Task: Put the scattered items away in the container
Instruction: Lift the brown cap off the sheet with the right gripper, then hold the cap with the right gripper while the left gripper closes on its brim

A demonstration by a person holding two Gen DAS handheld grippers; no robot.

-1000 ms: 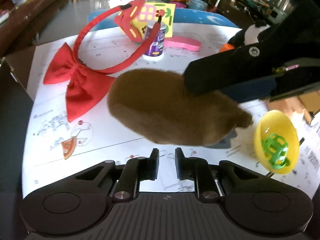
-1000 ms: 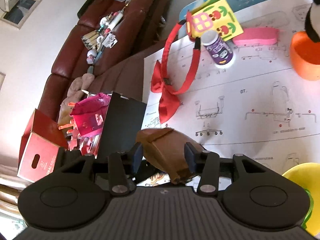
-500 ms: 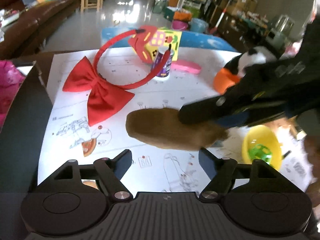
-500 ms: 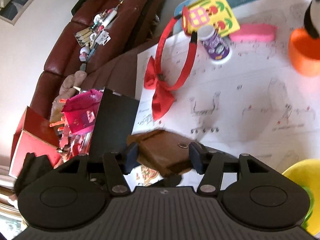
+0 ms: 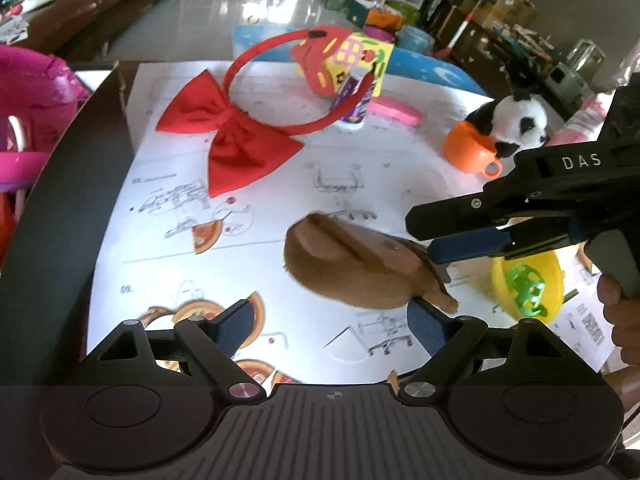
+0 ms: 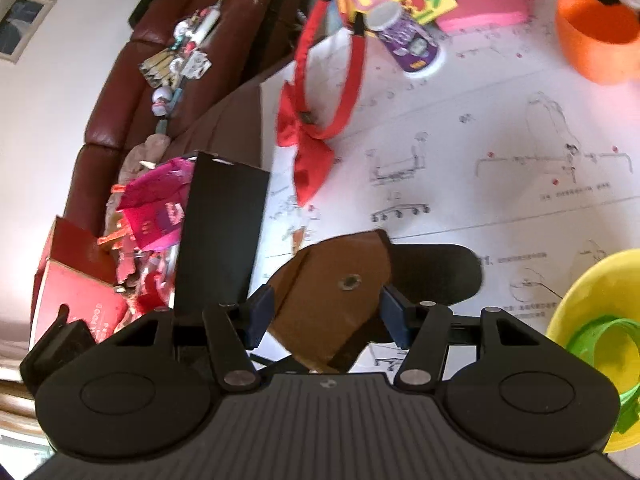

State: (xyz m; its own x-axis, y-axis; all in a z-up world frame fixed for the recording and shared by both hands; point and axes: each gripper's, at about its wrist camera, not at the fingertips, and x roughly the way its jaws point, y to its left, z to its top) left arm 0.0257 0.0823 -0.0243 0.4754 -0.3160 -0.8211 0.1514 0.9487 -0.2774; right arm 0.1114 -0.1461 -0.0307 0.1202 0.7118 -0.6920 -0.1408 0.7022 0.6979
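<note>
A brown pouch (image 5: 352,264) with a snap button hangs above the white paper-covered table (image 5: 280,184). My right gripper (image 6: 326,312) is shut on the brown pouch (image 6: 336,292), seen from the side in the left wrist view (image 5: 436,256). My left gripper (image 5: 332,320) is open and empty, just below the pouch. The container, a black-walled box (image 6: 220,236) holding pink and red items, stands at the table's left edge; its wall shows in the left wrist view (image 5: 80,168).
On the table lie a red bow headband (image 5: 240,136), a yellow house toy (image 5: 348,60), a purple bottle (image 5: 352,100), a pink case (image 5: 394,110), a panda in an orange cup (image 5: 492,136) and a yellow bowl with a green ball (image 5: 528,280). A brown sofa (image 6: 160,80) stands behind.
My left gripper has opened and drawn back from the pouch. My right gripper keeps hold of the pouch, which has turned so its snap faces the right wrist camera.
</note>
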